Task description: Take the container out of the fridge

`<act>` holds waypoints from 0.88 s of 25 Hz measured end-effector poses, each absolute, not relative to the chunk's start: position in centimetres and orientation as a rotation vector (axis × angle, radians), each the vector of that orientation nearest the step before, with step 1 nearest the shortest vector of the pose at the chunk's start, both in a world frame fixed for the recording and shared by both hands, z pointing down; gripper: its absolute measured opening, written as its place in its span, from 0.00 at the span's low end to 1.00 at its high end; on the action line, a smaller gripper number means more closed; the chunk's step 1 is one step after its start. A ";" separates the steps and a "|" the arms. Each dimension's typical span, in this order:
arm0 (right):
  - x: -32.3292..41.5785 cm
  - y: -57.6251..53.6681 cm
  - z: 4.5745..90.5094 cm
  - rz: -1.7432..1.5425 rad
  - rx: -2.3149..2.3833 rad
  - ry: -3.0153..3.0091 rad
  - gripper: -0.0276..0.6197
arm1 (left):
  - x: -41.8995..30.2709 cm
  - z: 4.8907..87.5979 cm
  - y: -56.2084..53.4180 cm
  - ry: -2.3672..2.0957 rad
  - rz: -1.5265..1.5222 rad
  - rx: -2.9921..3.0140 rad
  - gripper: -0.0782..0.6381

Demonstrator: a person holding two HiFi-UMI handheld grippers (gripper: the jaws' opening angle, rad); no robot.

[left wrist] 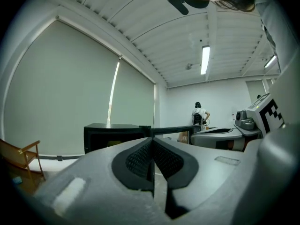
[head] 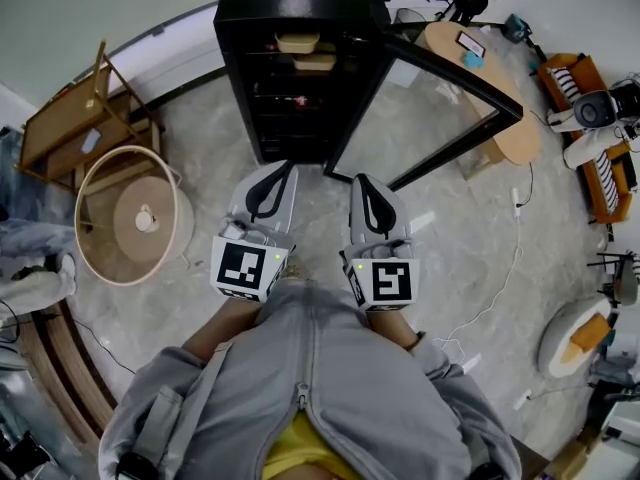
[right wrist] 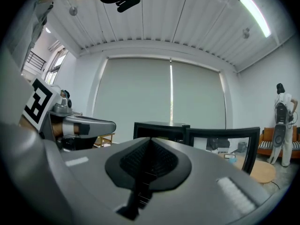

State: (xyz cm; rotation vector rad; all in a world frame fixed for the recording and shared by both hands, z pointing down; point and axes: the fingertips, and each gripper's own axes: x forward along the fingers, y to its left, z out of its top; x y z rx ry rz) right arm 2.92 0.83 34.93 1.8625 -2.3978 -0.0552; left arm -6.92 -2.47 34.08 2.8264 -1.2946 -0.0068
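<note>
Now, left tongs (head: 287,166): jaws fully together, pad against pad, nothing between them; held level, aimed at the fridge front and short of it.
right tongs (head: 362,178): jaws also pressed together, empty; just beside the left tongs, not touching them, aimed near the hinge side of the open door.
fridge (head: 300,13): black, low, standing on the marbled floor (head: 200,138); front open toward the person.
door (head: 440,108): glass pane in a black frame, swung out to the right in the head view.
container (head: 298,41): beige, on the top shelf inside the fridge; untouched, well apart from both tongs.
second container (head: 316,63): similar beige, on the shelf just below, slightly to the right.
lower shelves: dark; contents not readable.
surroundings: round wooden stand (head: 112,230) at left, near the fridge.
</note>
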 end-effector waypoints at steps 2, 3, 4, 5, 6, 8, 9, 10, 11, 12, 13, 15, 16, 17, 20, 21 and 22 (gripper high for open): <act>3.2 0.1 35.4 -0.042 1.860 -2.392 0.04 | -6.6 34.7 -3.1 -1.278 0.000 2.814 0.11; 3.4 -0.3 35.8 -0.029 1.860 -2.391 0.04 | -6.3 35.1 -3.4 -1.270 0.005 2.811 0.11; 3.7 -0.7 36.2 -0.014 1.861 -2.392 0.04 | -6.1 35.3 -3.7 -1.263 0.009 2.809 0.11; 3.9 -1.3 36.5 -0.001 1.863 -2.394 0.04 | -5.9 35.5 -4.0 -1.261 0.012 2.808 0.11; 4.2 -1.9 36.7 0.007 1.863 -2.399 0.04 | -5.7 35.5 -4.4 -1.264 0.014 2.808 0.11; 4.6 -3.5 36.7 -0.004 1.857 -2.415 0.04 | -5.4 35.6 -5.7 -1.280 0.018 2.806 0.11; 4.7 -4.5 36.5 -0.017 1.849 -2.425 0.04 | -5.3 35.6 -6.5 -1.293 0.016 2.803 0.11; 4.8 -5.5 36.3 -0.033 1.839 -2.435 0.04 | -5.2 35.4 -7.5 -1.306 0.013 2.800 0.11; 5.0 -6.6 35.9 -0.051 1.828 -2.444 0.04 | -5.0 35.2 -8.5 -1.318 0.008 2.797 0.11; 5.2 -7.6 35.5 -0.073 1.816 -2.452 0.04 | -4.8 35.0 -9.5 -1.330 0.002 2.797 0.11; 5.4 -8.6 35.2 -0.097 1.804 -2.458 0.04 | -4.5 34.7 -10.5 -1.343 -0.005 2.800 0.11; 5.9 -10.7 35.1 -0.126 1.778 -2.464 0.04 | -3.9 34.4 -12.4 -1.364 -0.023 2.797 0.11; 6.1 -11.6 35.2 -0.127 1.762 -2.469 0.04 | -3.5 34.6 -13.2 -1.370 -0.029 2.787 0.11; 6.4 -12.4 35.4 -0.126 1.744 -2.476 0.04 | -3.2 34.8 -14.0 -1.376 -0.032 2.772 0.11; 7.4 -14.6 35.7 -0.133 1.700 -2.496 0.04 | -2.2 35.8 -16.2 -1.398 -0.034 2.724 0.11; 7.8 -15.4 35.7 -0.133 1.689 -2.501 0.04 | -1.9 36.0 -16.9 -1.411 -0.035 2.713 0.11; 8.2 -16.2 35.8 -0.128 1.677 -2.508 0.04 | -1.6 36.1 -17.6 -1.425 -0.037 2.703 0.11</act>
